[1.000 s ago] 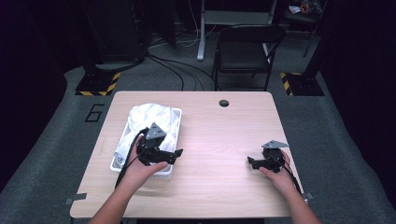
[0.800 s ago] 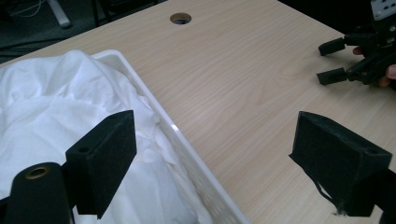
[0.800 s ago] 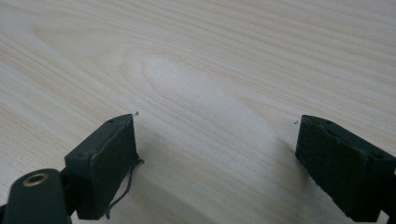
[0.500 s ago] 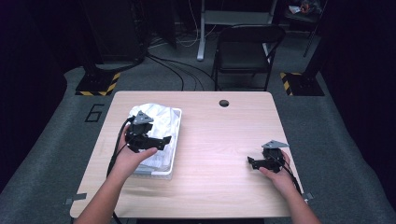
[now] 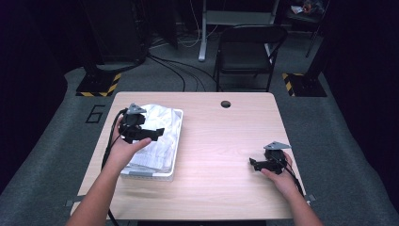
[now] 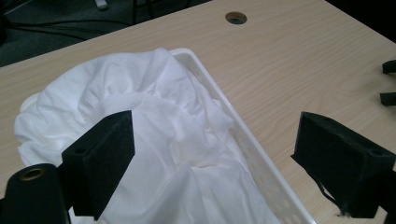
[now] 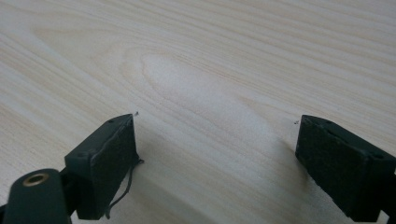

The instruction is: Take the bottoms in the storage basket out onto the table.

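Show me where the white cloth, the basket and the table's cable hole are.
white cloth (image 6: pixel 154 116), left gripper view, crumpled middle.
basket (image 6: pixel 261 172), left gripper view, perforated side wall.
cable hole (image 5: pixel 226 104), high view, its centre.

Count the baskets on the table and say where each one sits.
1. A white basket sits on the left part of the table, filled with white cloth. The left gripper hovers over it, jaws open.
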